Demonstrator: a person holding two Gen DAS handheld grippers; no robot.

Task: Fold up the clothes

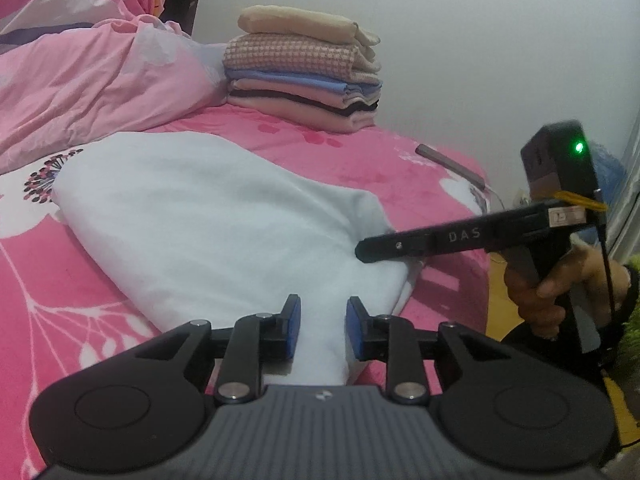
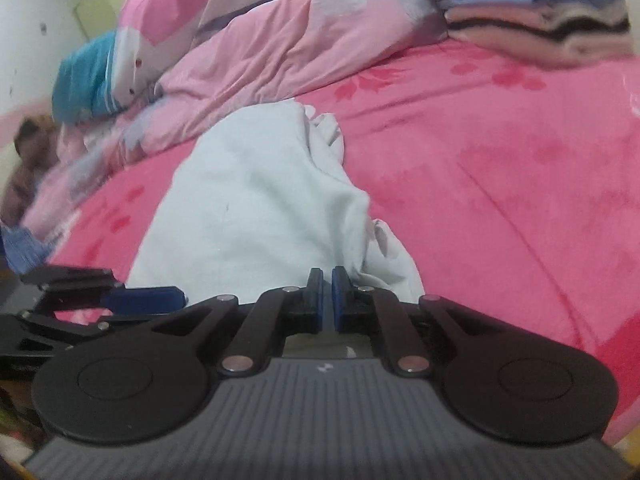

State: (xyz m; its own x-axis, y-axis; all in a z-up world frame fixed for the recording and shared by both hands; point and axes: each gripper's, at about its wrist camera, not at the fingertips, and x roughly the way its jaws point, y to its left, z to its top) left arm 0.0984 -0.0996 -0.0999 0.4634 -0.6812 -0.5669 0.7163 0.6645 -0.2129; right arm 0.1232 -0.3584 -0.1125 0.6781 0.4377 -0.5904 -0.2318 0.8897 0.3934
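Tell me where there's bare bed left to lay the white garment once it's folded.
Free: the pink sheet between the white garment and the folded stack. A smaller bare strip lies left of the garment. Crowded: the back, under the rumpled quilt, and the stack's corner.

garment (image 1: 208,216): pale blue-white, plain
sheet (image 2: 500,184): hot pink, darker pink and white flowers
quilt (image 1: 80,76): light pink with white and grey patches
stack (image 1: 304,72): cream, pink-and-white check, blue, pale pink, black
my left gripper (image 1: 323,326): black, blue pads
my right gripper (image 2: 327,298): black, blue pads
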